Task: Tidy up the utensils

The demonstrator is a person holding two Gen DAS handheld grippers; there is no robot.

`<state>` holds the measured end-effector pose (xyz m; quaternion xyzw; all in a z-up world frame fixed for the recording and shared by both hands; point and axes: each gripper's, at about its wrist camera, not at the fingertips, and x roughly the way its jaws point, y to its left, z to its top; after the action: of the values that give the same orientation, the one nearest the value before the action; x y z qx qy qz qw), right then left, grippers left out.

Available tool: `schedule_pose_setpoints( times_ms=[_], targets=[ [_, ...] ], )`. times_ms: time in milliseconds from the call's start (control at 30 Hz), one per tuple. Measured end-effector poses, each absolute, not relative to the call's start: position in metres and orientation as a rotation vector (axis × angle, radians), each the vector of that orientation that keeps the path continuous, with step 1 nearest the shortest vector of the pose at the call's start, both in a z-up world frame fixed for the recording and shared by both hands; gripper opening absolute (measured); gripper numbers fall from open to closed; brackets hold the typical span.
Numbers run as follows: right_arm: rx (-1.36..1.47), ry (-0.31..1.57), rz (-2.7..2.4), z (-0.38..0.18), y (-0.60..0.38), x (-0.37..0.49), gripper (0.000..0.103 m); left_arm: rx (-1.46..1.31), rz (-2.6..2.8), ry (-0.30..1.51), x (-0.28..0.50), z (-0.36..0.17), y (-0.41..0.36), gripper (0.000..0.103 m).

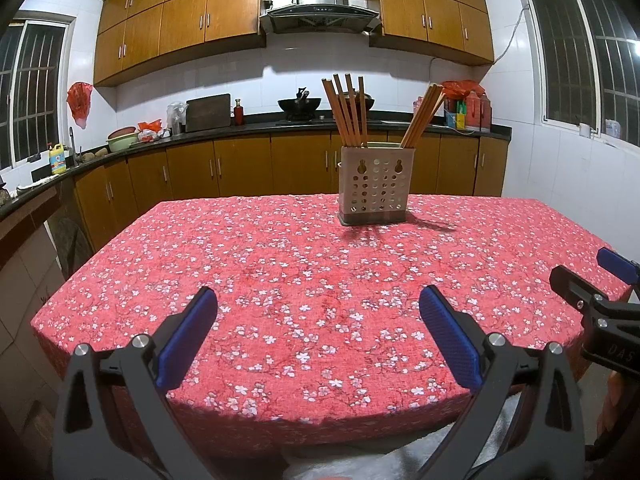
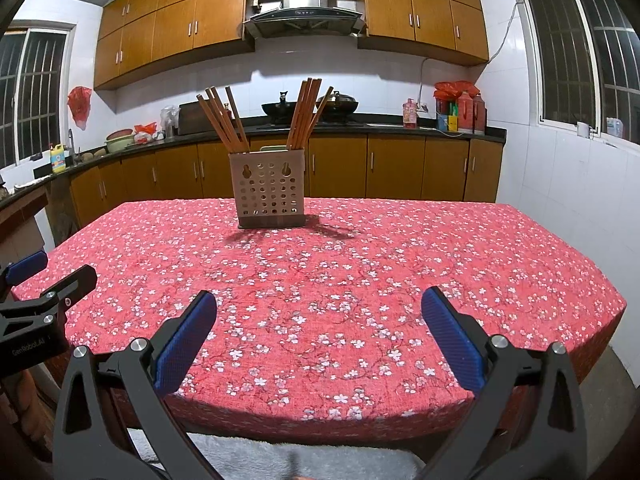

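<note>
The chopstick holder [image 1: 375, 185] stands near the far edge of the worktop [image 1: 280, 280], with wooden chopsticks [image 1: 347, 112] inside. The left gripper [image 1: 318, 300] and right gripper [image 2: 319, 305] hold nothing, fingers spread wide.

Tablecloth [image 1: 304, 264] — coarse woven cloth; chopsticks [image 1: 348, 112] — smooth wood.

Broad red floral tablecloth [image 1: 304, 264] lies bare across the centre and lower frame; only the beige perforated plastic holder [image 1: 375, 188] of wooden chopsticks [image 1: 348, 112] stands upper centre.
</note>
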<state>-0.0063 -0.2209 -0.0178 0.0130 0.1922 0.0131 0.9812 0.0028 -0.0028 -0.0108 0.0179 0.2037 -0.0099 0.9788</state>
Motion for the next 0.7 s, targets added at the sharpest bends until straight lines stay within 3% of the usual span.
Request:
schedule_pose_setpoints(
  times_ms=[700],
  targets=[
    [0.028,0.388,0.026,-0.0183,-0.221,-0.0065,0.101,0.041,-0.02,0.41,0.0025,-0.0107,-0.0059,0.099]
  ],
)
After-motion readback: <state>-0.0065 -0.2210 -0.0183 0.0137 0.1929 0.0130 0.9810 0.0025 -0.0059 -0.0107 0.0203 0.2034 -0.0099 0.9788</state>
